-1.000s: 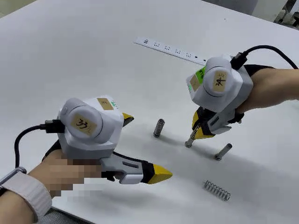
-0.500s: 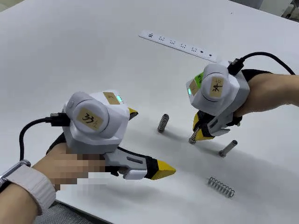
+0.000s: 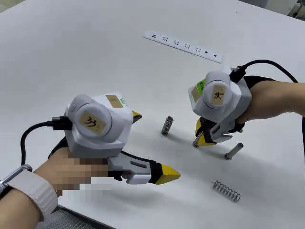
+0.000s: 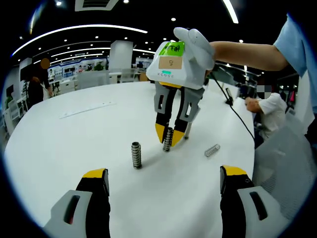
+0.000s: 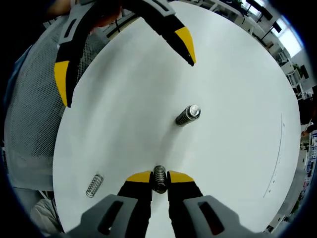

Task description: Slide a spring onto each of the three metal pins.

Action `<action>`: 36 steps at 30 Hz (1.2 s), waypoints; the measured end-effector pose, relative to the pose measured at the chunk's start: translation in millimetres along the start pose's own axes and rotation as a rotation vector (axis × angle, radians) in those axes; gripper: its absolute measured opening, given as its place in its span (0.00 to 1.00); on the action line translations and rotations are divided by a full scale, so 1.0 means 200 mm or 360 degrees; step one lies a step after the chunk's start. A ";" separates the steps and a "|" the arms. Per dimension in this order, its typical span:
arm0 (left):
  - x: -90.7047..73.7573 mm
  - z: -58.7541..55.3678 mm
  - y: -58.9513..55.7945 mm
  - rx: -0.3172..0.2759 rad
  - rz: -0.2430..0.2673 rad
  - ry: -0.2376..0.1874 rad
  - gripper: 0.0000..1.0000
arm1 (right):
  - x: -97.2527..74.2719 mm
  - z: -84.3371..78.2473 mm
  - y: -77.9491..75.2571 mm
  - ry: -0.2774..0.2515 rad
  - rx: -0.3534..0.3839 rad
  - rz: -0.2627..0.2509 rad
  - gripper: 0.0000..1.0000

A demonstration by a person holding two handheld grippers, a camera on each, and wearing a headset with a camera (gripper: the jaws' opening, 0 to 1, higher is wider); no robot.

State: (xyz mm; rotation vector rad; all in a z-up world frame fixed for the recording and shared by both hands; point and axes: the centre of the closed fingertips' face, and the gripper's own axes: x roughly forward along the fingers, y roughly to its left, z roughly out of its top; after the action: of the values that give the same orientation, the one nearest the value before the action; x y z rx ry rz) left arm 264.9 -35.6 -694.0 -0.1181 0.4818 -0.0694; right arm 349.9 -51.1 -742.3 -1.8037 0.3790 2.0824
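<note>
Now right claw [image 5: 159, 179] pinched tight on spring [image 5: 159, 172]; left claw [image 4: 163, 172] spread wide, empty.

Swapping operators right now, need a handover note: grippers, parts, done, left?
Left gripper: open, empty, over the table.
Right gripper: fingers shut on a spring standing on end, apparently over the second pin hidden inside it.
Done: one pin stands upright wearing its spring.
To do: seat the held spring, then slide the loose spring, lying flat nearby, onto the bare pin.
</note>
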 end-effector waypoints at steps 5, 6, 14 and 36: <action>0.00 0.00 0.00 0.0000 -0.0003 0.0004 0.95 | 0.01 0.00 0.00 0.0007 -0.0007 -0.0001 0.13; 0.00 0.00 0.00 -0.0001 -0.0005 0.0003 0.95 | 0.01 0.00 0.00 0.0007 -0.0005 -0.0001 0.13; 0.00 0.00 0.00 -0.0002 -0.0006 -0.0001 0.94 | 0.03 0.02 0.01 -0.0023 0.0003 0.0021 0.21; 0.01 -0.02 -0.01 0.0004 -0.0015 0.0004 0.94 | -0.02 0.07 0.01 -0.0329 0.0268 -0.0206 0.99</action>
State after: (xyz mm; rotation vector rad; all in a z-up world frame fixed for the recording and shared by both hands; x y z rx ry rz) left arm 265.4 -37.3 -697.8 -0.1182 0.4839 -0.0795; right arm 336.7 -46.7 -735.3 -1.4627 0.3594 2.0557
